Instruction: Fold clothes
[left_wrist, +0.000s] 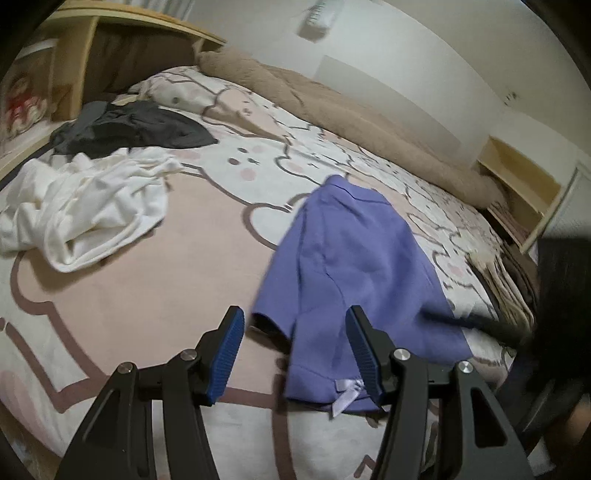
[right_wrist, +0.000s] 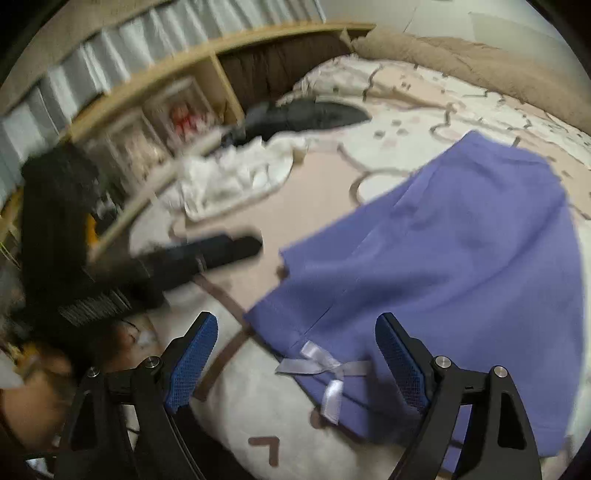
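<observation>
A purple garment (left_wrist: 351, 266) with a small pale ribbon bow (left_wrist: 347, 393) lies on the bed, folded lengthwise. It also shows in the right wrist view (right_wrist: 461, 258), with its bow (right_wrist: 325, 369) at the near hem. My left gripper (left_wrist: 295, 354) is open and empty, just above the garment's near left edge. My right gripper (right_wrist: 295, 358) is open and empty, with the bow between its blue pads. The left gripper also shows blurred in the right wrist view (right_wrist: 207, 254), left of the garment.
A crumpled white garment (left_wrist: 85, 206) and a dark grey garment (left_wrist: 136, 125) lie at the far left of the bed. A tan blanket (left_wrist: 332, 107) runs along the wall. A wooden headboard shelf (left_wrist: 110, 48) stands behind. Folded clothes (left_wrist: 506, 273) lie at the right edge.
</observation>
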